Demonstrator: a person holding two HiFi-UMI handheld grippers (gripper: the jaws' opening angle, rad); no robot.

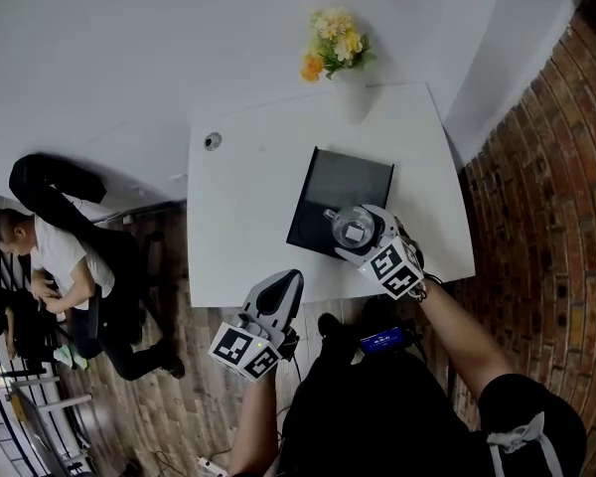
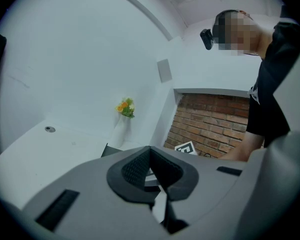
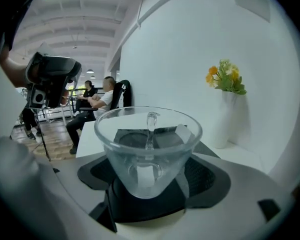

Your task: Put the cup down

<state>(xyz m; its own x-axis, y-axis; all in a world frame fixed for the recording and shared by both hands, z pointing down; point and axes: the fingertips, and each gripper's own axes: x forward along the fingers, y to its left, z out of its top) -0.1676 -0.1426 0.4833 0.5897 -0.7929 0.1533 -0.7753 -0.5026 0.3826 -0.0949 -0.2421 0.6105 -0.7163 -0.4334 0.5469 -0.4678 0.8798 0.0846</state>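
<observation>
R gripper is pinching the glass cup low on its body, pads on either side. Cup upright, looks empty. Head view: cup is over near-R corner of the dark mat on the white bench. Can't tell if base touches mat. L gripper is pressed together w/ nothing in it, held off bench's near edge, idle. Vase w/ flowers is at far edge, well apart from cup.

Step in hand (my read): lowering cup onto mat.
- Keep rim level, descend straight, let base land flat before spreading jaws.
- Open just enough to clear glass, then back out along jaw axis so pads don't drag it.
- Glass is smooth + tapered, so probably slips if squeezed harder; don't add force.
- Keep whole base on mat, not straddling its edge.
</observation>
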